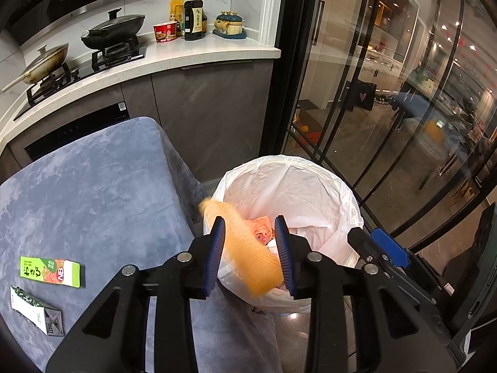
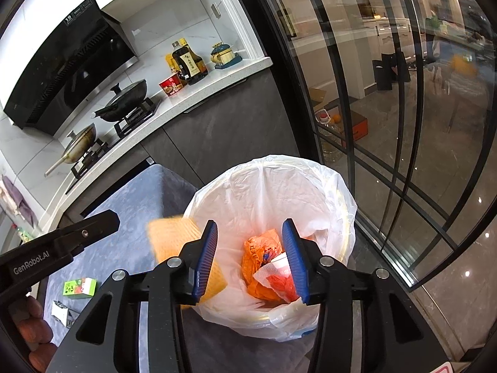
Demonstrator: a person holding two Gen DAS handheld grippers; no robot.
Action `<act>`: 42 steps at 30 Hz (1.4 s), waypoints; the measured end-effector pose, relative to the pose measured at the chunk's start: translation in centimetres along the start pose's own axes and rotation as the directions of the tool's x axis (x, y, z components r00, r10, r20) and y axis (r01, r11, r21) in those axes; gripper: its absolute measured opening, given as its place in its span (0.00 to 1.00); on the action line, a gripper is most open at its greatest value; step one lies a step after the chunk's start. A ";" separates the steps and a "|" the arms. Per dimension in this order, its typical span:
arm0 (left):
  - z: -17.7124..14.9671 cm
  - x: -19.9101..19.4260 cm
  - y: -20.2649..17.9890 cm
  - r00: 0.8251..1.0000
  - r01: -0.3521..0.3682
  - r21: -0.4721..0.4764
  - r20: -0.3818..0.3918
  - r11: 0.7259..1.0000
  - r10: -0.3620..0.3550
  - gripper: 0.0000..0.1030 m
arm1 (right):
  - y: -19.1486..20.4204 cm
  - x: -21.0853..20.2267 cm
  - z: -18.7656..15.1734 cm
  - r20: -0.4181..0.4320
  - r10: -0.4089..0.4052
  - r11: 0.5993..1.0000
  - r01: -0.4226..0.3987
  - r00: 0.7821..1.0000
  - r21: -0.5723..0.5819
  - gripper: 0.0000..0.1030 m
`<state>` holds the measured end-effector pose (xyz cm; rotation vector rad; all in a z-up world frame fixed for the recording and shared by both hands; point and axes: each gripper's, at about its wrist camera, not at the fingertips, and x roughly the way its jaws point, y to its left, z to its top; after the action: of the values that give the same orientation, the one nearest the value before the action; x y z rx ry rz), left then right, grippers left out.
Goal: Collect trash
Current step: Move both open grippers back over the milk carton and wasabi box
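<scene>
- Your left gripper (image 1: 252, 250) has its ribbed blue pads spread; the orange foam net sleeve (image 1: 245, 248), blurred, lies loose between them over the bin's near rim.
- The sleeve is long and soft, meshed, its long axis slanting from upper left to lower right.
- Your right gripper (image 2: 252, 258) is spread and empty over the white-lined bin (image 2: 326, 186).
- A crinkled orange bag (image 2: 257, 267) lies inside.
- Two flat cartons (image 1: 49, 272) remain on the blue velvety table (image 1: 93, 186).
</scene>
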<state>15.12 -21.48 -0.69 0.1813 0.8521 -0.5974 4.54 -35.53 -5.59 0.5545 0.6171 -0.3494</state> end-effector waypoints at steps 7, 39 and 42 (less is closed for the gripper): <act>-0.1 -0.4 0.3 1.000 -0.004 -0.010 0.006 1.000 0.004 0.32 | 0.3 -0.3 0.0 0.005 0.000 1.000 0.000 1.000 -0.009 0.42; -5.9 -8.8 16.8 0.950 -0.294 -0.305 0.013 0.906 0.313 0.74 | 14.1 -0.6 -4.8 -0.081 0.143 0.964 -0.158 0.986 -0.216 0.45; -6.9 -9.3 18.6 0.939 -0.328 -0.336 -0.008 0.883 0.345 0.74 | 15.8 -0.4 -5.6 -0.100 0.162 0.956 -0.181 0.982 -0.233 0.45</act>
<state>16.40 0.40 0.29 0.0032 0.8343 -0.1248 9.09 -19.62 -3.11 0.3863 0.6725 -0.0860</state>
